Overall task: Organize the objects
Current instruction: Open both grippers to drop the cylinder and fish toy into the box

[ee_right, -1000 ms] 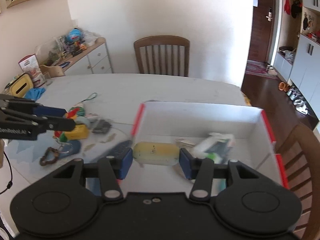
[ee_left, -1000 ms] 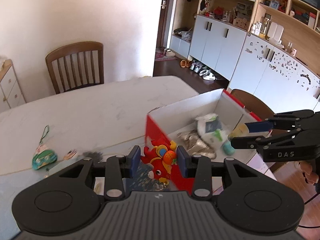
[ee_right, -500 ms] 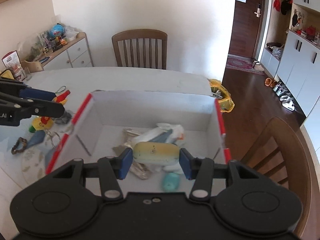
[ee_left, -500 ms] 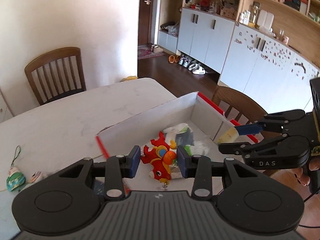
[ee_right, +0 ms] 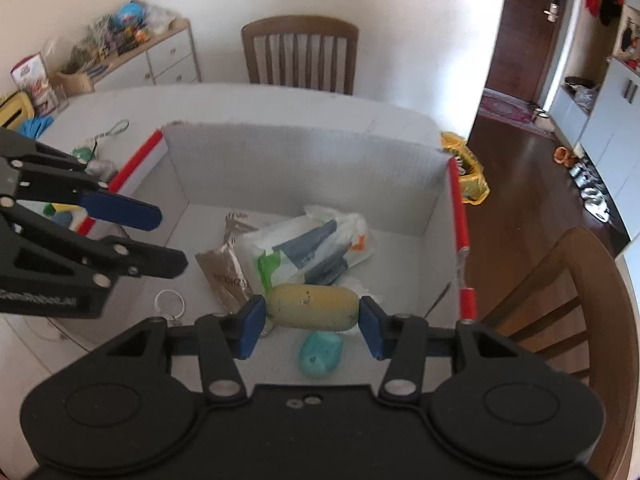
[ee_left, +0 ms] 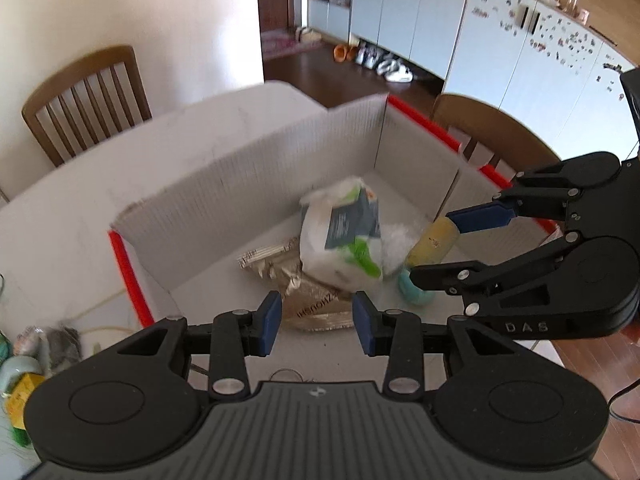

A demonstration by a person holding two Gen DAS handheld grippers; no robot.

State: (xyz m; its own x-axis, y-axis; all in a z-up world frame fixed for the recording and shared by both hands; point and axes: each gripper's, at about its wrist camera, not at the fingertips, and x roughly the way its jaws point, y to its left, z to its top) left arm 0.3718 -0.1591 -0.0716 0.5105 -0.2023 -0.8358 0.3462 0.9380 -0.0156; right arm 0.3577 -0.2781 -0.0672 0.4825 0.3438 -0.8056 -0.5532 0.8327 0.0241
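Two grippers, one box, four loose things in it plus one still held. Starting far L in the R wrist view: a clutter of small bits (ee_right: 86, 156) lies on the table (ee_right: 280, 100) outside the box, too small to name. Next, the left gripper (ee_right: 170, 238) hangs over the box's L side w/ fingers apart and nothing btwn them; its own view shows the same, left gripper (ee_left: 317, 322) w/ an empty gap above the box floor. One white cardboard box (ee_right: 300, 160) w/ red strips along its L and R rims sits on the table, open top. Inside, L to R: one thin key ring (ee_right: 170, 304) flat on the floor near the L wall; one brown foil pouch (ee_right: 224, 276) lying flat, print upside down; one white plastic bag (ee_right: 312, 248) w/ dark blue and green print, crumpled, partly over the pouch; one small teal blob (ee_right: 320, 354) on the floor near the front. The right gripper (ee_right: 312, 324) is clamped on one yellow oblong piece (ee_right: 312, 312), blue pads pressing its two ends so it lies crosswise btwn the fingers. It's rounded, matte, pale yellow w/ small dark specks, held above the floor, just over the teal blob and the bag's near edge. Two wooden chairs: one chair (ee_right: 300, 52) behind the table, another chair (ee_right: 560, 300) at R beside the box.
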